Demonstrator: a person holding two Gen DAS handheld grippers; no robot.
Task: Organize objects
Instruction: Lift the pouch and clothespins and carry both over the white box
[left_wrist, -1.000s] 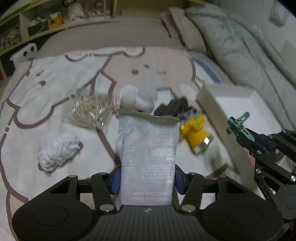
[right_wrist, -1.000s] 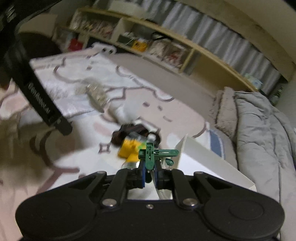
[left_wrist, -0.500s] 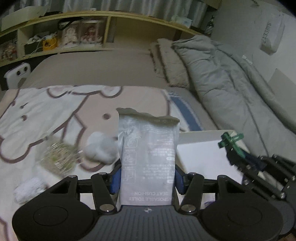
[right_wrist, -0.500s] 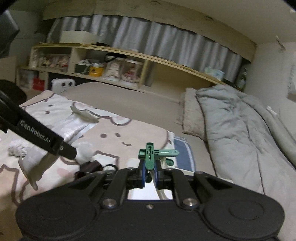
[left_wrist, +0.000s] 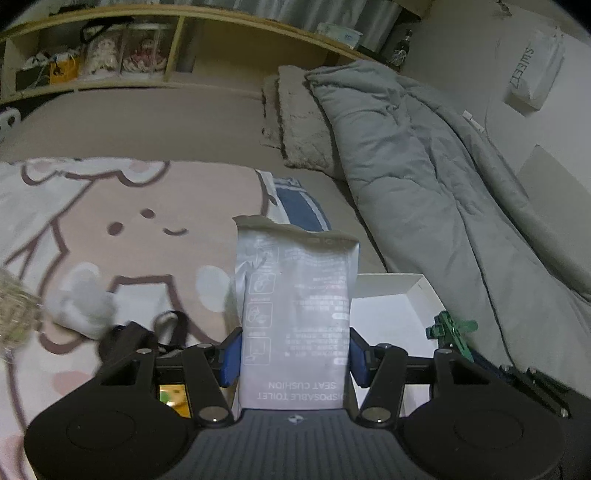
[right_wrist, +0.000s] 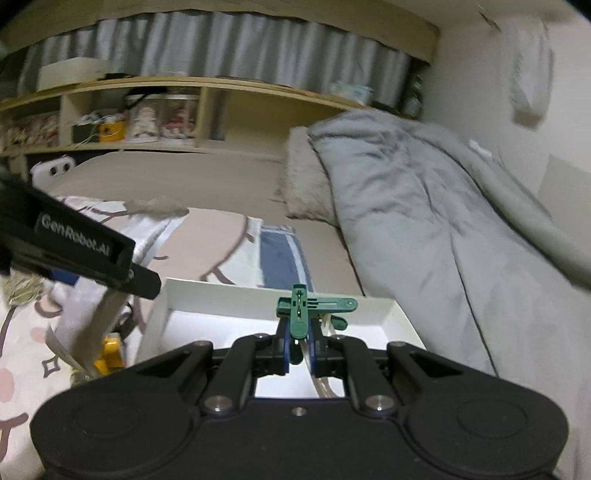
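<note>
White box (right_wrist: 373, 303) looks bare inside — L gripper (left_wrist: 291, 354) pinches grey packet (left_wrist: 295, 295), R gripper (right_wrist: 298, 345) pinches green clip (right_wrist: 306, 306).

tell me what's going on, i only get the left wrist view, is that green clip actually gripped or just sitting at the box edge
Observer: Gripped. The right gripper is shut on the green clip.
Operator: is it over the box
Observer: The clip hangs above the white box, near its far wall.
Operator: anything else in that gripper
Observer: A pale strip runs down between the fingers beside the clip; I cannot tell what it is.
</note>
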